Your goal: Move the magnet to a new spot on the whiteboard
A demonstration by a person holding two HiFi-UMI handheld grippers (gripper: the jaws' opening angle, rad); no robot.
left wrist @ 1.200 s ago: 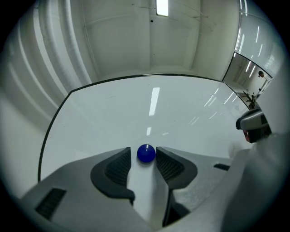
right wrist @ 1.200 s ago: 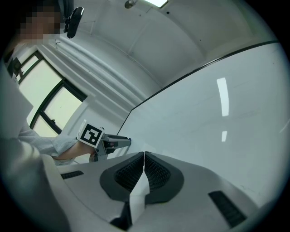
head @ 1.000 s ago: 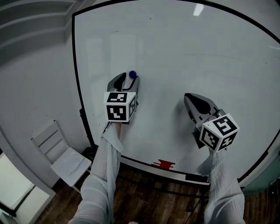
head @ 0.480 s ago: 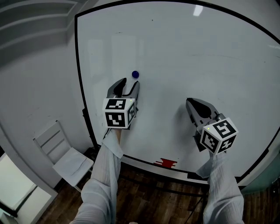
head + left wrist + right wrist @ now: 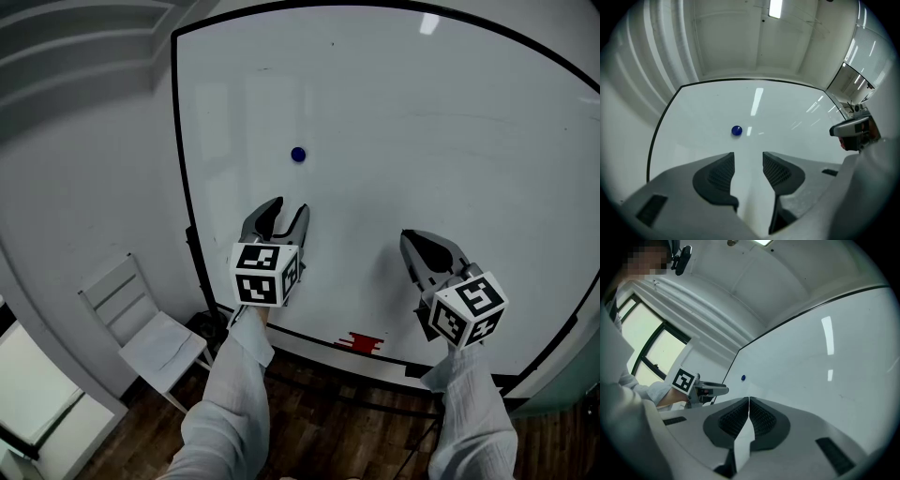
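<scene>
A small round blue magnet (image 5: pixel 298 155) sticks to the whiteboard (image 5: pixel 422 122) on its left half, with nothing touching it. My left gripper (image 5: pixel 284 214) hangs below the magnet, well apart from it, jaws open and empty. In the left gripper view the magnet (image 5: pixel 736 131) sits above the gap of the left gripper (image 5: pixel 748 157). My right gripper (image 5: pixel 406 237) is lower right, near the board, jaws shut on nothing. In the right gripper view the pads of the right gripper (image 5: pixel 749 400) meet, and the magnet (image 5: pixel 743 378) is a far dot.
A black frame edges the whiteboard, with a red item (image 5: pixel 360 342) on its bottom ledge between the two arms. A white folding chair (image 5: pixel 141 323) stands on the wooden floor to the left. White wall lies left of the board.
The left gripper has dropped down and away from the magnet, which stays on the board where the jaws left it. The right gripper has sunk slightly.
</scene>
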